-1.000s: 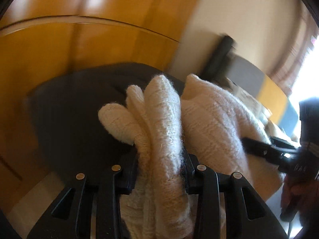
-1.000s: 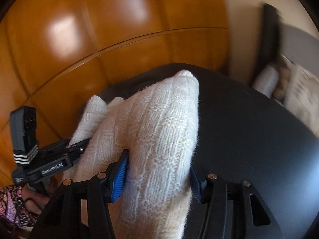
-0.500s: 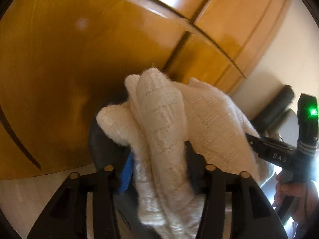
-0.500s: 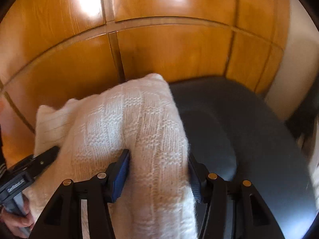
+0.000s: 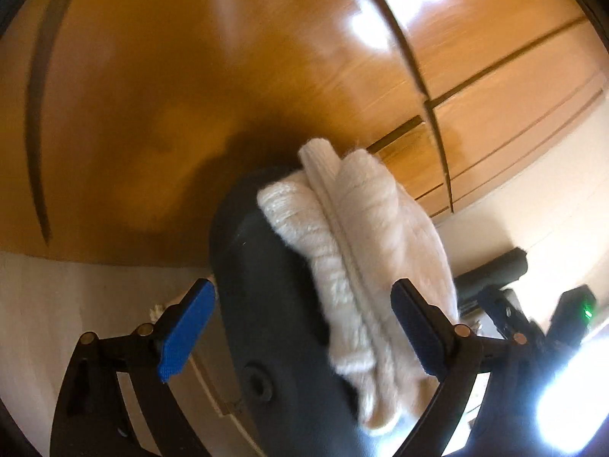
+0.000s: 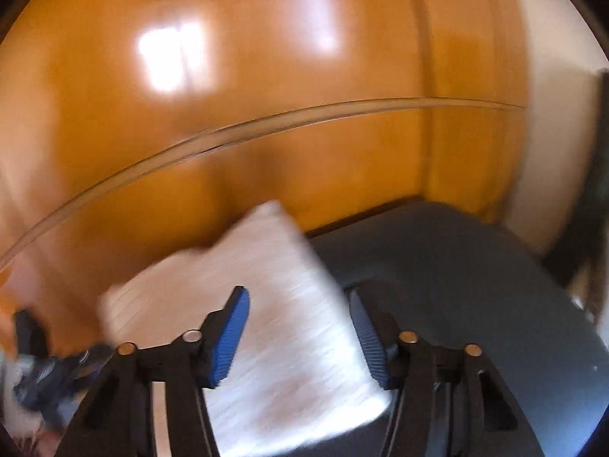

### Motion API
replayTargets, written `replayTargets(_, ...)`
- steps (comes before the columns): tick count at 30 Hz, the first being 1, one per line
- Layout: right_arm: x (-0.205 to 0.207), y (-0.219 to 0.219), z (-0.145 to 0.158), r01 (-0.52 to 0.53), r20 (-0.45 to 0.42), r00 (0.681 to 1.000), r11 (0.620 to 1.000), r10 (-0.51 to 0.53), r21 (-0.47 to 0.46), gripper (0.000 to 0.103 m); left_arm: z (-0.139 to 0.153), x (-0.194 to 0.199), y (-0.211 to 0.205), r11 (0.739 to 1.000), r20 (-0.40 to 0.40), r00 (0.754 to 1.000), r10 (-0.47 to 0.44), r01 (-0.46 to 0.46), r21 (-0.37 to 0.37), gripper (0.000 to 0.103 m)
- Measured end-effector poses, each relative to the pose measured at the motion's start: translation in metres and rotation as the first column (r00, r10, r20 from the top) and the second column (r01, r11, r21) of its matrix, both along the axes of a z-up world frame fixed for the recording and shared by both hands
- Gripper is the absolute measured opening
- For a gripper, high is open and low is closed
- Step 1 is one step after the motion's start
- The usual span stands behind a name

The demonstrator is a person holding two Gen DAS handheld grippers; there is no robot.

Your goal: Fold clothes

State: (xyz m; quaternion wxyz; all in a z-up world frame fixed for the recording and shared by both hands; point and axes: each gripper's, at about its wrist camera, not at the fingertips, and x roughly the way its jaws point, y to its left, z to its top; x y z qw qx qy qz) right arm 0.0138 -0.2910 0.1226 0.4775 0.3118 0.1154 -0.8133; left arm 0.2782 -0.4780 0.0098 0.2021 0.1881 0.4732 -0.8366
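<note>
Left gripper (image 5: 304,327) jaws opening wide, pads clear of folded cream knit sweater (image 5: 365,266) lying between them on dark grey seat (image 5: 266,304), right gripper (image 6: 300,335) clamping the sweater's other end, wooden wardrobe (image 6: 266,114) behind.

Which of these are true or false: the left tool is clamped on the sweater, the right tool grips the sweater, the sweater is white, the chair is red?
1. The left tool is clamped on the sweater. False: its jaws are opening, with the pads clear of the knit.
2. The right tool grips the sweater. True.
3. The sweater is white. True.
4. The chair is red. False: it is dark grey.
</note>
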Motion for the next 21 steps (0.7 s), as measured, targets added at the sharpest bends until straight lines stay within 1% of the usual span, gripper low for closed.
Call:
replayTargets(2, 0.043, -0.003, -0.008, -0.092, -0.047, 0.994, 0.995, 0.094, 0.038, 0.053, 0.005, 0.019, 0.009, 1.000, -0.005, 1.000, 0.001, -0.002, -0.021, 0.096)
replayTargets(5, 0.101, -0.013, -0.024, -0.198, -0.105, 0.972, 0.974, 0.209, 0.109, 0.053, 0.012, 0.046, 0.019, 0.999, -0.032, 0.999, 0.013, -0.014, -0.029, 0.096)
replayTargets(6, 0.111, -0.022, -0.033, -0.213, -0.116, 0.966, 0.966, 0.230, 0.143, 0.052, 0.014, 0.052, 0.020, 0.999, -0.042, 0.999, 0.022, -0.024, -0.031, 0.096)
replayTargets(7, 0.121, -0.032, -0.042, -0.228, -0.126, 0.960, 0.957, 0.252, 0.177, 0.046, 0.015, 0.057, 0.021, 0.999, -0.045, 0.998, 0.036, -0.037, -0.039, 0.096)
replayTargets(8, 0.130, -0.041, -0.051, -0.242, -0.135, 0.952, 0.947, 0.273, 0.210, 0.043, 0.017, 0.062, 0.021, 0.998, -0.049, 0.998, 0.049, -0.051, -0.047, 0.096)
replayTargets(10, 0.148, -0.056, -0.066, -0.266, -0.157, 0.937, 0.928, 0.313, 0.261, 0.041, 0.021, 0.071, 0.022, 0.995, -0.055, 0.996, 0.074, -0.077, -0.063, 0.096)
replayTargets(12, 0.156, -0.061, -0.071, -0.280, -0.186, 0.926, 0.927, 0.330, 0.249, 0.042, 0.025, 0.074, 0.021, 0.993, -0.053, 0.995, 0.087, -0.090, -0.074, 0.096)
replayTargets(14, 0.157, -0.065, -0.073, -0.278, -0.162, 0.934, 0.932, 0.319, 0.231, 0.042, 0.028, 0.072, 0.020, 0.992, -0.055, 0.994, 0.093, -0.097, -0.075, 0.096)
replayTargets(16, 0.157, -0.058, -0.067, -0.279, -0.145, 0.939, 0.936, 0.313, 0.212, 0.043, 0.033, 0.074, 0.021, 0.992, -0.061, 0.994, 0.090, -0.095, -0.079, 0.096)
replayTargets(19, 0.155, -0.024, -0.042, -0.260, -0.121, 0.955, 0.961, 0.270, 0.098, 0.043, 0.047, 0.067, 0.028, 0.989, -0.060, 0.996, 0.065, -0.072, -0.129, 0.096)
replayTargets(20, 0.152, -0.010, -0.033, -0.237, -0.115, 0.964, 0.970, 0.241, 0.045, 0.045, 0.051, 0.060, 0.031, 0.987, -0.060, 0.997, 0.047, -0.055, -0.148, 0.096)
replayTargets(21, 0.146, 0.011, -0.022, -0.183, -0.115, 0.977, 0.983, 0.180, -0.023, 0.047, 0.056, 0.053, 0.035, 0.985, -0.060, 0.998, 0.029, -0.038, -0.167, 0.096)
